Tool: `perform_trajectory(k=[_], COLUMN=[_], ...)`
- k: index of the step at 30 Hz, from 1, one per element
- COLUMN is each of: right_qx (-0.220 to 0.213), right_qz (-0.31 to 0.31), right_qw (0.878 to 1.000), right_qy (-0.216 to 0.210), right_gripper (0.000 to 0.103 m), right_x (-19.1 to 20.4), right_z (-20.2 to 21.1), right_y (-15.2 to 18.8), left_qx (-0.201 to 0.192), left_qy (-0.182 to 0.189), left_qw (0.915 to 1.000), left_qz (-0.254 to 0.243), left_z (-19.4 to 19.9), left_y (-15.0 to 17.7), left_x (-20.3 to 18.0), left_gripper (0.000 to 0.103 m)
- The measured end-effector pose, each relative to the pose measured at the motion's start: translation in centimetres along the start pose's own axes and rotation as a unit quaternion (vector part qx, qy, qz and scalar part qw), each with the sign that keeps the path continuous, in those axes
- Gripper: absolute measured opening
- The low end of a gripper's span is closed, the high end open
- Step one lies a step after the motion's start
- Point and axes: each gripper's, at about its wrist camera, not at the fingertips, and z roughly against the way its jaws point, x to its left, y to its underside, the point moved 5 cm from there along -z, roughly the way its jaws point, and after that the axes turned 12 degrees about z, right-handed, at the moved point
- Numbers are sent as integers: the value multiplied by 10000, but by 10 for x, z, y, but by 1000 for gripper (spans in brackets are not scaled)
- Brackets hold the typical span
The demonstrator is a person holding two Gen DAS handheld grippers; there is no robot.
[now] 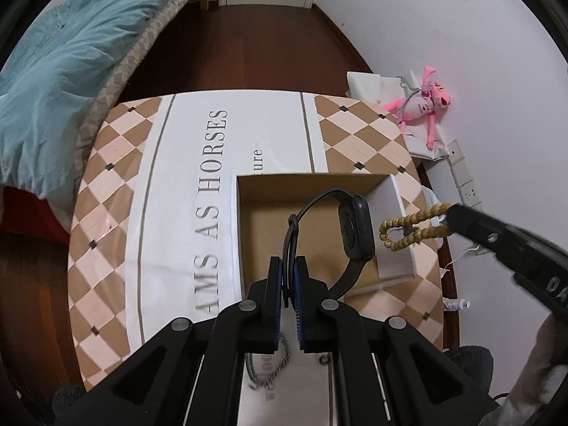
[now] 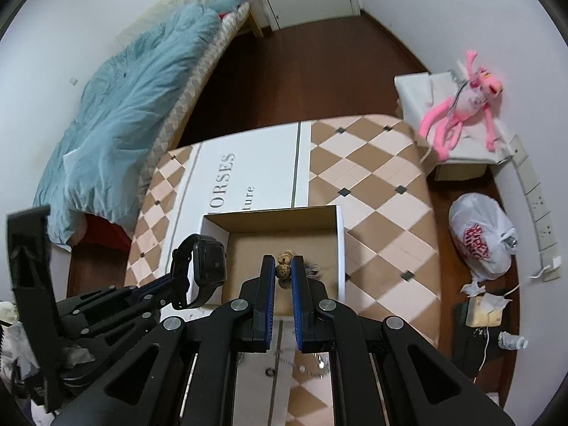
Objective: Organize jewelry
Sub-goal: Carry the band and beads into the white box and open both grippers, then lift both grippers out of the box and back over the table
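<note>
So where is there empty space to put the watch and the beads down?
The cardboard box floor looks bare. The checkered tabletop right of the box is free, and the white strip behind it. Near the front edge, a chain crowds things.

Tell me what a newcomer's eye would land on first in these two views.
First, the two loads held over the open cardboard box: the left gripper pinches the strap of a black smartwatch, and the right gripper grips a wooden bead bracelet. Next, the pink plush toy lying against the wall to the right.
</note>
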Motion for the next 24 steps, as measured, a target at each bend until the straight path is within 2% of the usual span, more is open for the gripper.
perform_trajectory(k=[3,6,10,12,14,16,18,20,22,23,24], right_qx=[197,291,601,722,812,807,788,757,721,737,761], right_qz=[-37,-42,-127,-197,-264,-286,-290,-237,-112,-20,75], right_qw=[9998,9996,9970,9959,9949,9950,9953,9963,9973,9971,9963], right_qy=[3,-48,-471,-516,-537,-520,-475,-338,-46,177,380], right_gripper=[9,9,10,10,11,19,48,55,66,81,92], right_x=[-3,-5,-11,-16,-21,-24,-26,-27,-29,-29,-28], right_z=[-25,-39,-60,-67,-70,-67,-64,-60,-55,-54,-53], right_y=[-6,-8,-9,-5,-1,3,6,8,11,14,19], left_qx=[225,431,585,551,460,350,287,198,-1,-71,-181], left_qy=[49,12,12,-44,-45,-24,-132,-253,-428,-494,-573], left_qw=[9997,9990,9980,9981,9984,9986,9988,9989,9987,9985,9980], left_qz=[46,108,240,281,332,402,385,343,269,245,212], left_z=[-18,-33,-43,-43,-39,-34,-31,-28,-23,-22,-20], left_y=[-10,-16,-24,-27,-30,-32,-33,-34,-33,-32,-30], left_x=[1,1,2,3,3,5,5,6,9,10,12], left_gripper=[5,12,14,30,70,77,79,94,97,97,97])
